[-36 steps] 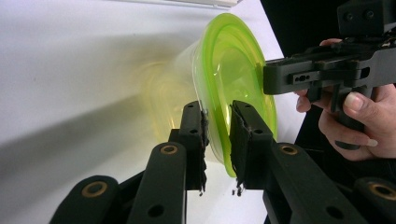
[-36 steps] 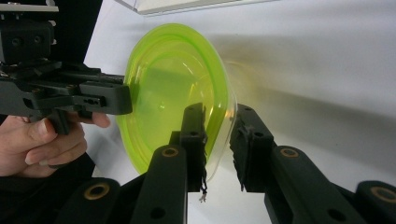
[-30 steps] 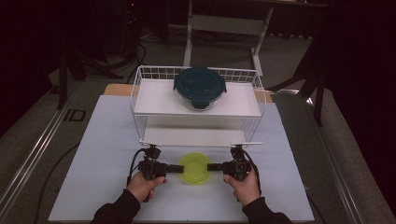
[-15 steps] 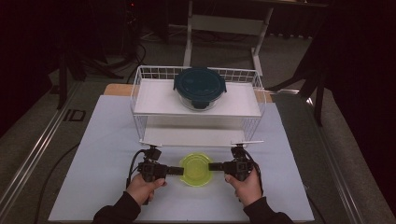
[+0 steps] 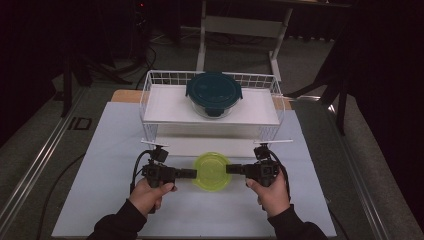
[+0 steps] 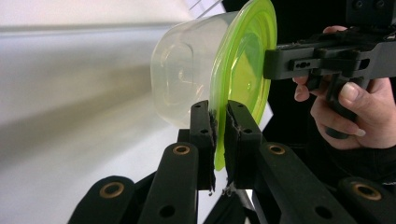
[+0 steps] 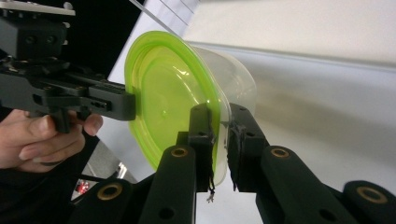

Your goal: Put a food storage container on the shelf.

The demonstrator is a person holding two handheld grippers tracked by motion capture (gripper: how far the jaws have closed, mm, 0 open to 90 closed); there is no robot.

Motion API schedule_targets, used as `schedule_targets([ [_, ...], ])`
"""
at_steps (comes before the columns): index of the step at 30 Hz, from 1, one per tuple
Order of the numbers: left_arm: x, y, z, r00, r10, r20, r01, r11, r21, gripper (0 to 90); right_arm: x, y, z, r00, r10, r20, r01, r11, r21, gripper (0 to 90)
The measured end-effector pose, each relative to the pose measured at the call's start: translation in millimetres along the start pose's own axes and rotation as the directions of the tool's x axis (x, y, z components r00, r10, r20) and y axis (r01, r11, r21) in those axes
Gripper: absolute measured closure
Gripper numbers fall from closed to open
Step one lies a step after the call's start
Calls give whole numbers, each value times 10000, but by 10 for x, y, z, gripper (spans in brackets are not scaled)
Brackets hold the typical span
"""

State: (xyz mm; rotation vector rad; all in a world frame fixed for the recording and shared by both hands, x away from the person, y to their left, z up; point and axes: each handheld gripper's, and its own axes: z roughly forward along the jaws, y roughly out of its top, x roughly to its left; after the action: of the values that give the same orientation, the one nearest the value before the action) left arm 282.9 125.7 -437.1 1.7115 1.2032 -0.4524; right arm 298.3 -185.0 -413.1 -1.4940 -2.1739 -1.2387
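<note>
High view, container (image 5: 212, 171): clear tub with green lid, at the near middle of the white table (image 5: 100, 150), between both grippers.
High view, left gripper (image 5: 192, 173): closed on lid's left rim.
High view, right gripper (image 5: 231, 169): closed on lid's right rim.
High view, wire basket (image 5: 150, 87): behind, carrying dark teal-lidded bowl (image 5: 214, 92).
Left gripper view: jaws pinched tight on green lid rim (image 6: 219, 140); tub tilted sideways.
Right gripper view: jaws clamped on opposite rim (image 7: 222, 135).

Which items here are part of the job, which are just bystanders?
In play: green-lidded clear container, left gripper and right gripper, both clamped on its lid rim.
Lying about: white wire basket, dark teal lidded bowl in it, white mat.
</note>
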Motion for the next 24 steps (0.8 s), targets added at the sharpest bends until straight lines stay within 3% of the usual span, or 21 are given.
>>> schedule_targets([
  [4, -124, 73, -117, 9995, 285, 148, -282, 9994, -214, 826, 117, 87, -119, 9996, -139, -252, 137, 9999, -96, 809],
  [17, -553, 380, -421, 9938, 1104, 114, -1092, 9911, -757, 828, 472, 371, -476, 9967, -747, -309, 721, 9944, -776, 809],
  [24, -730, 611, -528, 9916, 1288, 97, -1270, 9856, -1114, 829, 619, 600, -638, 9956, -931, -50, 920, 9895, -1112, 808],
])
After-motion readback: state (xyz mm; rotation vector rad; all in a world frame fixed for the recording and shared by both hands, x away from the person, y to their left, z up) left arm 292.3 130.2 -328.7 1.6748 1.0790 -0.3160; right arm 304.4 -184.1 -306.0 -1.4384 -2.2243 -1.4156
